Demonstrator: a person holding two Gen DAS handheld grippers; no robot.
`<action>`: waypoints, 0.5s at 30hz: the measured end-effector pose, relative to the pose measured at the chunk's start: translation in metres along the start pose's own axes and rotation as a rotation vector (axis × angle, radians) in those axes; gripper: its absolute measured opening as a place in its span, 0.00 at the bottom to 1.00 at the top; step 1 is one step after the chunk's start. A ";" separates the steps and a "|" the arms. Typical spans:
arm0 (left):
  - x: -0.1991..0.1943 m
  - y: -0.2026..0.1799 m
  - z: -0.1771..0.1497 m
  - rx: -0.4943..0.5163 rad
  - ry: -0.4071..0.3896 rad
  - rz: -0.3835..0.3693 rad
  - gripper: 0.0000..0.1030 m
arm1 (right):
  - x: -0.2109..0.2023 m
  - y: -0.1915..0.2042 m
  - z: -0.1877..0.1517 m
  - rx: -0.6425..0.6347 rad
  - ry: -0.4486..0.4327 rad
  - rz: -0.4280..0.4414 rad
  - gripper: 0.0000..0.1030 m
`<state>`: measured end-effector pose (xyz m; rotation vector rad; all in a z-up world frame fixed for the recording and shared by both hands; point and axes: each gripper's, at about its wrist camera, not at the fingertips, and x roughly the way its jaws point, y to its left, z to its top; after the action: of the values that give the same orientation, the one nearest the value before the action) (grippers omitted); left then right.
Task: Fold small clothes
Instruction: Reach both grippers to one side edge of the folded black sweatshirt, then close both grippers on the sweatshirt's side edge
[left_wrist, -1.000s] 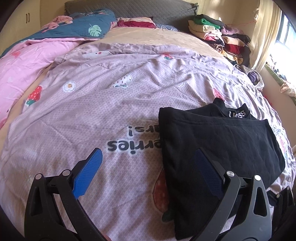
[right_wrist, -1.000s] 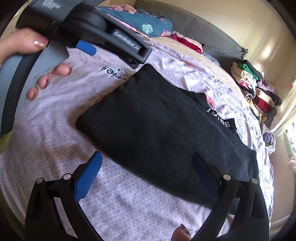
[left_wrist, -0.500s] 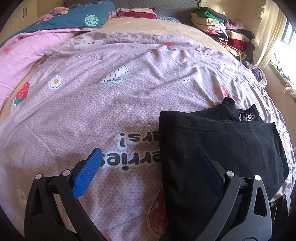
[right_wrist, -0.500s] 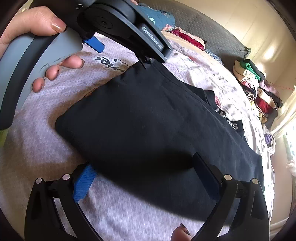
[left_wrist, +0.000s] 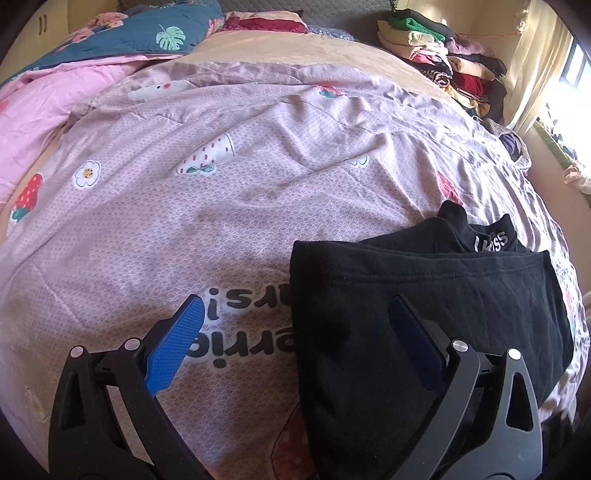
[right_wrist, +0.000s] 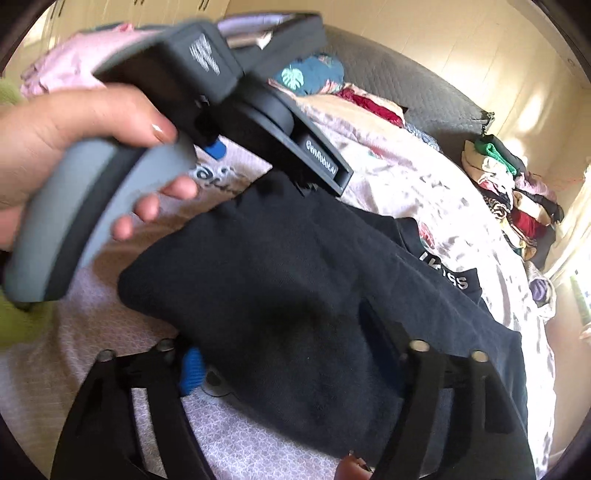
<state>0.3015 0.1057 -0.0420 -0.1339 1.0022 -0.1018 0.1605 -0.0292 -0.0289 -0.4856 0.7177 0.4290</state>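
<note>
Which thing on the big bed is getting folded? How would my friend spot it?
Look at the wide bed with the lilac strawberry quilt. Near its front edge, beside the upside-down black lettering, lies the black garment, folded flat. It is the only all-black piece lying alone on the quilt, with white letters on its collar band, unlike the colourful clothes stack by the window.

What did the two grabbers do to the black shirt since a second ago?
Both grabbers moved in over the black shirt. The left gripper now straddles its edge, jaws open. The right gripper slid one finger under the near edge, which is starting to lift; nothing is pinched yet. The shirt's fold, the purple bedspread and the clothes pile stayed as they were.
</note>
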 end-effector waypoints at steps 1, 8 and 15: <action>0.001 -0.001 0.000 -0.003 0.003 -0.007 0.91 | -0.002 -0.002 -0.001 0.012 -0.001 0.022 0.48; 0.009 -0.008 -0.002 -0.026 0.034 -0.065 0.91 | -0.014 -0.003 -0.005 0.062 -0.020 0.064 0.13; 0.011 -0.010 -0.002 -0.061 0.048 -0.119 0.91 | -0.028 -0.015 -0.007 0.137 -0.053 0.063 0.10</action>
<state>0.3052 0.0936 -0.0505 -0.2483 1.0451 -0.1834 0.1457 -0.0504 -0.0093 -0.3220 0.7071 0.4469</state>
